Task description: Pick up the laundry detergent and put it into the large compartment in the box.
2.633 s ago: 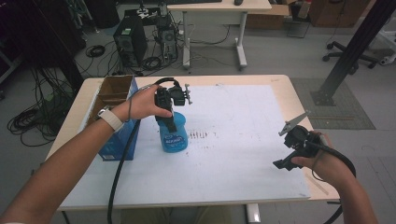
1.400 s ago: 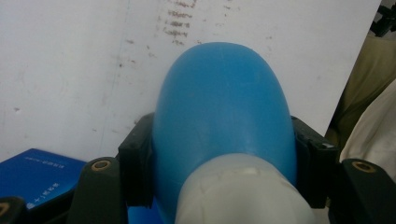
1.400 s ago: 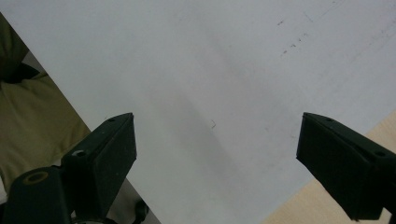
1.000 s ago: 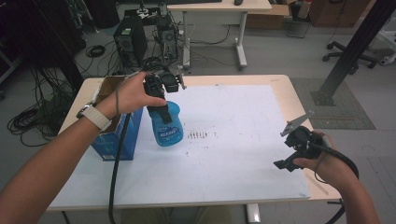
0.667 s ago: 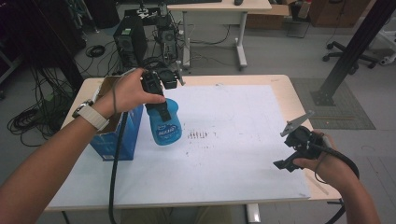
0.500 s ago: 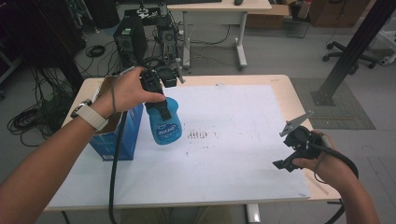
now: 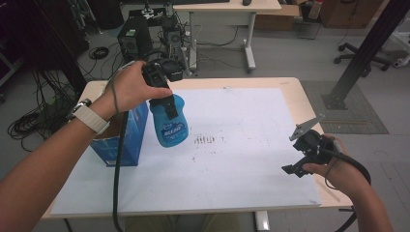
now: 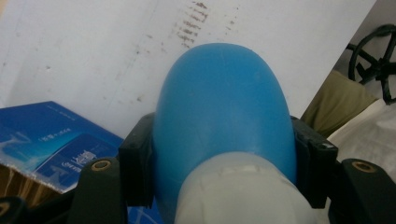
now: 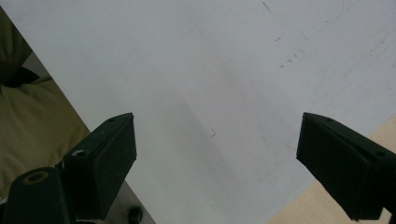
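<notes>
A blue plastic bottle with a white neck hangs in the air above the white sheet, beside a blue carton. My left gripper is shut on the bottle near its top; in the left gripper view the black jaws press both sides of the blue bottle just below the white neck. Over the table's right front edge my right gripper stands open, and in the right gripper view its black fingers spread wide over bare white sheet with nothing between them.
A blue carton stands open at the table's left side, right next to the lifted bottle. Dark marks dot the sheet's middle. Behind the table are computer towers, cables and another desk.
The left gripper has lifted the blue bottle off the sheet and carried it up and left toward the carton, tilting it. The right gripper has stayed in place, open.
</notes>
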